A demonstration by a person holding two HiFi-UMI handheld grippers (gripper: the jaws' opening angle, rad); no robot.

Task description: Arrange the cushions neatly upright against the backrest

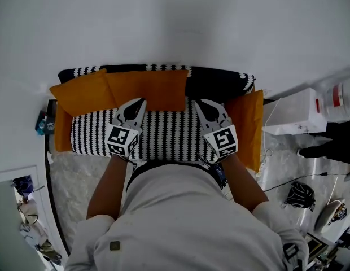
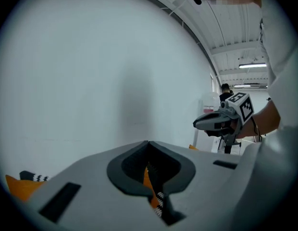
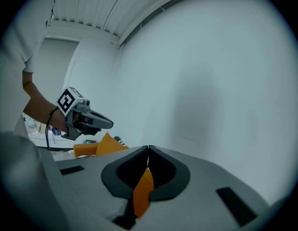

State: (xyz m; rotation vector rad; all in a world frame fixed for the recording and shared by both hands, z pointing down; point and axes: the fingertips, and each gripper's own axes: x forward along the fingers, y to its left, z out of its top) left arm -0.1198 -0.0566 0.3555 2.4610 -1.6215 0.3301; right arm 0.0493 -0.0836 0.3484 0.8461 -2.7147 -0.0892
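Cushions in orange sit along the back of a striped sofa, with both claws shut above the seat.

Nearest, the person's forearms reach over the striped seat (image 1: 163, 131). The left gripper (image 1: 142, 100) and right gripper (image 1: 196, 101) hover side by side, apart, each with its jaws pressed tip to tip. A sliver of orange shows in the slot behind the tips; I cannot tell whether it is nipped or lies beyond. Bare seat lies open between them. Just past the left tip is the middle cushion (image 1: 145, 89), its left side overlapped by a left cushion (image 1: 83, 92) whose corner juts past the sofa's end. An end cushion (image 1: 246, 126) stands at the right edge. Behind is the dark backrest (image 1: 214, 81), then the white wall (image 1: 175, 21). On the marble floor (image 1: 90, 174), a white box (image 1: 293, 110) and a cable (image 1: 288, 179) crowd the right side.
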